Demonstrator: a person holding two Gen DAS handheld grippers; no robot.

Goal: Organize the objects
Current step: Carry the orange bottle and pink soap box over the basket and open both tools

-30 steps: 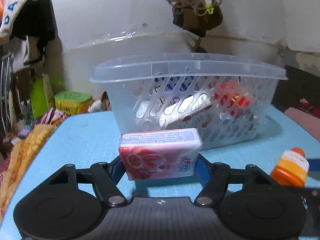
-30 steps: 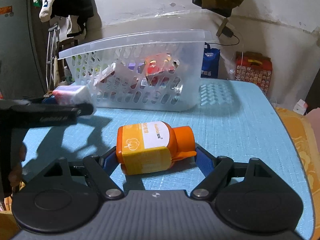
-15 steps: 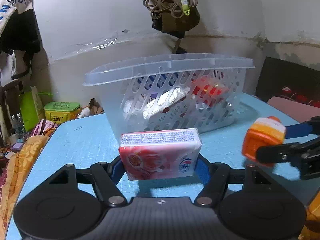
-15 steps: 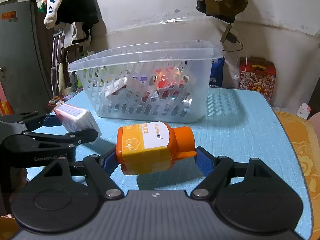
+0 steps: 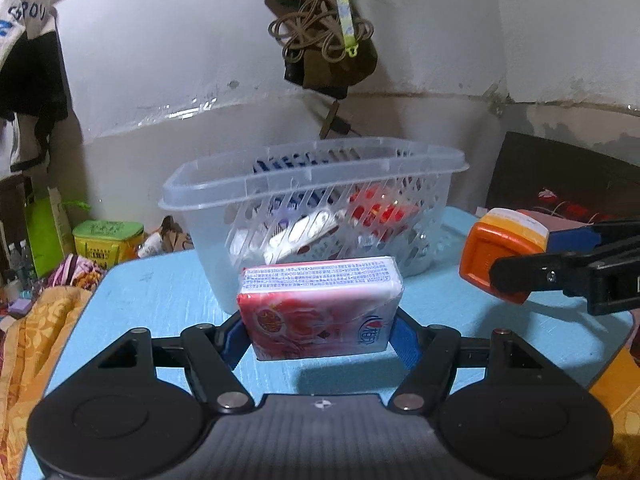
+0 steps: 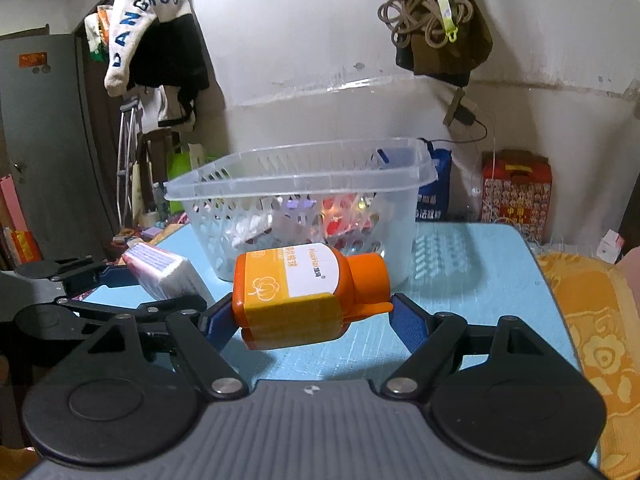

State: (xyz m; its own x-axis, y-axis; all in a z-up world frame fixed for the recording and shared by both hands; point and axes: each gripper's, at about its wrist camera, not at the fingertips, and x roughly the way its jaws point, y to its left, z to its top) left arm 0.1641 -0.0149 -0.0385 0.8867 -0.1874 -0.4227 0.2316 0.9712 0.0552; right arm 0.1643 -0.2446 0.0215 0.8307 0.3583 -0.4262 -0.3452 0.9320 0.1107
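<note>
Both grippers have gone up since a second ago, so the basket (image 5: 312, 184) now sits lower and smaller in each view, and its rim shows from a bit above. One second ago the orange bottle (image 6: 308, 288) lay low by the desk; now it is held up in the air.

One left gripper (image 5: 320, 332) has its two fingers (image 5: 234, 340) clamped on one pink soap pack (image 5: 320, 312), one finger on each short end. In the left wrist view the pack hangs above the blue desk (image 5: 160, 292), in front of the basket and near its front wall.

One right gripper (image 6: 312, 320) has its two fingers (image 6: 404, 320) clamped on the one orange bottle. The bottle lies on its side, cap pointing right, also in front of the basket. In the left wrist view the bottle (image 5: 500, 252) and the right gripper (image 5: 516, 258) show to the right of the basket. In the right wrist view the soap pack (image 6: 160, 276) and the left gripper (image 6: 154, 278) show to the left of the basket, lower than its rim.

One clear plastic basket with holes in its walls stands on the desk. Inside it are some things, red, white and blue ones, but they are blurry through the holes, so I cannot count them well.

Behind the basket is a white wall with one bundle of rope (image 5: 320, 36) hanging on it. Left of the basket, past the desk edge, sits one green and yellow box (image 5: 108, 240). Right of the basket, in the right wrist view, stands one red box (image 6: 516, 188).
</note>
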